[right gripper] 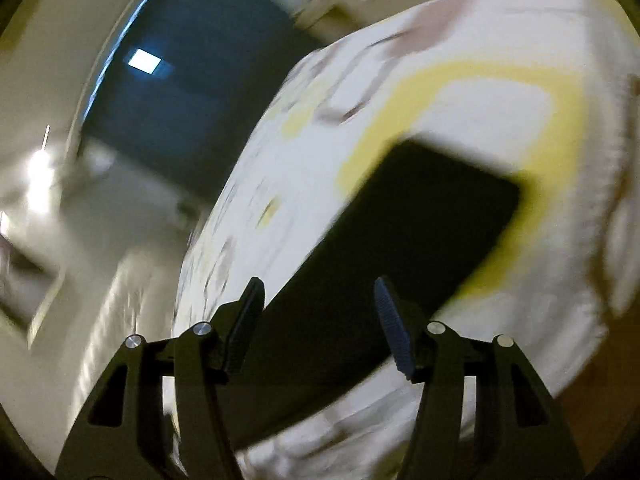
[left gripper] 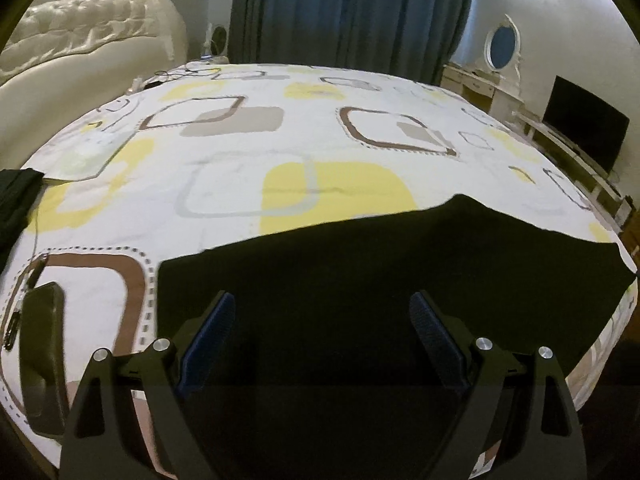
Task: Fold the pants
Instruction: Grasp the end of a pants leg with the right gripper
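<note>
While the left gripper (left gripper: pixel 322 316) is held above the near edge of the bed, its 2 blue-padded fingers (left gripper: pixel 210 340) are spread wide and nothing is clasped between them. Directly beneath and beyond that gap the black pants (left gripper: pixel 400 264) are spread flat on the patterned bedsheet (left gripper: pixel 224 152), their far edge running unevenly from the left up to a peak at the right, and their right end reaching the bed's right edge. Whether the fingertips touch the cloth cannot be told, since dark pads are seen against dark fabric.

To the near left of the gripper a dark phone-like object (left gripper: pixel 44 356) is lying on the sheet, with a thin cable (left gripper: pixel 32 272) beside it. Another dark cloth (left gripper: pixel 16 204) is seen at the far left edge. Farther off, a cream tufted headboard (left gripper: pixel 96 36) stands to the left, blue curtains (left gripper: pixel 352 12) at the far side, and a dressing table with an oval mirror (left gripper: pixel 502 44) and a dark screen (left gripper: pixel 584 136) at the right.

From the right wrist, the view is heavily blurred and rolled. The right gripper (right gripper: pixel 320 304) is seen with its fingers (right gripper: pixel 394 332) apart and empty, the jaws released. The pants (right gripper: pixel 400 232) lie just beyond them as a dark rectangle on the sheet (right gripper: pixel 480 80).
</note>
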Motion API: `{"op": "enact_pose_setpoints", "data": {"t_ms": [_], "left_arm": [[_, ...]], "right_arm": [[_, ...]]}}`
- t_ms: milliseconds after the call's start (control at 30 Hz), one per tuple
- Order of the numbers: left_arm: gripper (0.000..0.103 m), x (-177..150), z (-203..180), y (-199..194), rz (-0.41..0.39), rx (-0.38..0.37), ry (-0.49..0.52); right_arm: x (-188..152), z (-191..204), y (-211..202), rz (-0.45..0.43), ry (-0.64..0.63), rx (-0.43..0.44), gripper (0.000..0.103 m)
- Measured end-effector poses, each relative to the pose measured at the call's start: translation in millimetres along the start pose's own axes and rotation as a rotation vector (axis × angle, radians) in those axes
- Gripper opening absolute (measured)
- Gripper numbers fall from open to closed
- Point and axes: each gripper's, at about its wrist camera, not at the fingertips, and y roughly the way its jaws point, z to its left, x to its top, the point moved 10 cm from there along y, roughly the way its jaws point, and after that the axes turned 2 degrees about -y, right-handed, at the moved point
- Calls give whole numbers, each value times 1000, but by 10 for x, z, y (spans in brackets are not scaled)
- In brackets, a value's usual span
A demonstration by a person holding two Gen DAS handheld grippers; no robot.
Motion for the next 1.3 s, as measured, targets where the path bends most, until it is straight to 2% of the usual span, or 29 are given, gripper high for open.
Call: {"op": "enact_pose_setpoints", "data": {"t_ms": [67, 167, 333, 533, 833, 1033, 1067, 1133, 1167, 1200, 1300], "left_arm": [[89, -5, -42, 49, 10, -3, -3], [89, -19, -94, 118, 19, -13, -12], [89, -88, -130, 210, 41, -8, -19], [89, -187, -89, 309, 58, 2, -39], [89, -197, -94, 326, 49, 9, -57], [89, -200, -94, 333, 47, 11, -63], [89, -202, -97, 335, 48, 13, -62], [89, -206, -98, 334, 48, 18, -59], [89, -206, -98, 335, 48, 19, -58], [89, -206, -98, 335, 48, 20, -58], [89, -204, -97, 336, 47, 17, -62]], "right_arm": [[105, -220, -24, -23, 51, -19, 57], [163, -328, 20, -40, 110, 36, 57], [164, -453, 65, -54, 125, -26, 57], [164, -637, 96, -49, 159, -22, 58], [230, -662, 332, -68, 175, 3, 63], [242, -631, 368, -71, 133, -19, 62], [240, -620, 367, -69, 122, -26, 58], [242, -611, 376, -64, 103, -34, 40], [242, -612, 382, -60, 105, -24, 22], [238, -608, 396, -51, 109, -7, 17], [248, -543, 341, -69, 101, 15, 15]]}}
